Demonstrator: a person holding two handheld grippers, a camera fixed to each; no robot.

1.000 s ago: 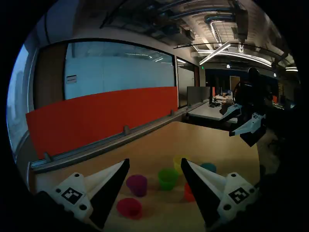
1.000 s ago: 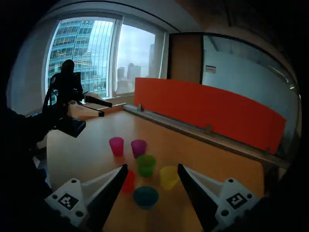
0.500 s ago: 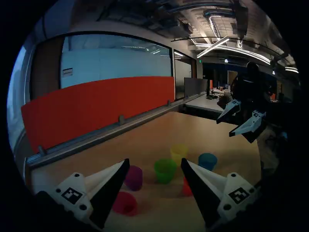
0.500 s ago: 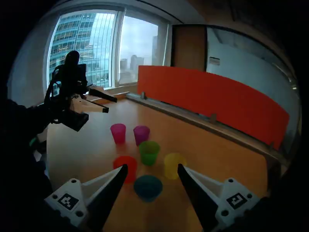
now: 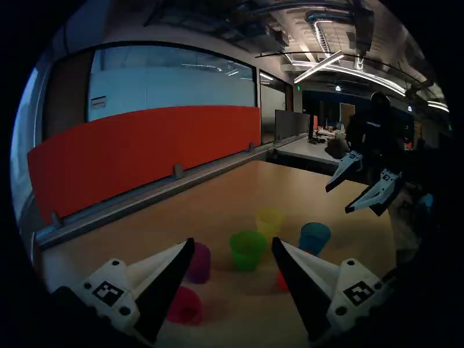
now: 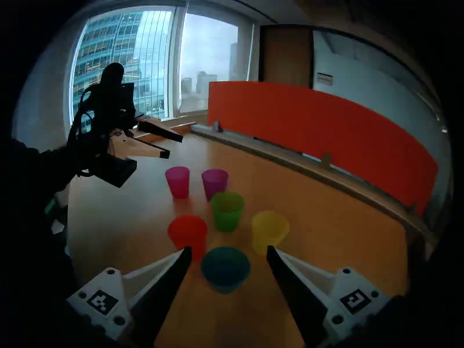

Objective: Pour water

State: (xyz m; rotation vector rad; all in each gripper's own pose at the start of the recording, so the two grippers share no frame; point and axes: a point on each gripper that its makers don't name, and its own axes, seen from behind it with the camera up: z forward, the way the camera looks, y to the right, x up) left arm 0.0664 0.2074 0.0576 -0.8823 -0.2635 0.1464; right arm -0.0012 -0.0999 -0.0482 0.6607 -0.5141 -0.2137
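Observation:
Several small plastic cups stand bunched on the wooden table (image 6: 325,232). The right gripper view has the teal cup (image 6: 225,268) nearest, then red (image 6: 188,234), yellow (image 6: 269,231), green (image 6: 227,211), purple (image 6: 214,183) and pink (image 6: 177,181). My right gripper (image 6: 228,249) hangs open just above the teal cup. My left gripper (image 5: 232,243) is open over the other side of the bunch, with the green cup (image 5: 247,250) between its tips, the purple cup (image 5: 200,262) and pink cup (image 5: 184,304) by its left finger, and the red cup (image 5: 282,281) half hidden by its right finger.
An orange divider panel (image 6: 325,130) on a metal rail runs along the table's far edge. Each gripper appears across the table in the other's view, held by a person: left gripper (image 6: 174,148), right gripper (image 5: 337,200). Windows (image 6: 133,64) lie beyond.
Both grippers have come closer to the cups, which sit higher and larger in each view. In the right gripper view the left gripper has drifted toward the cups. Both stay open.

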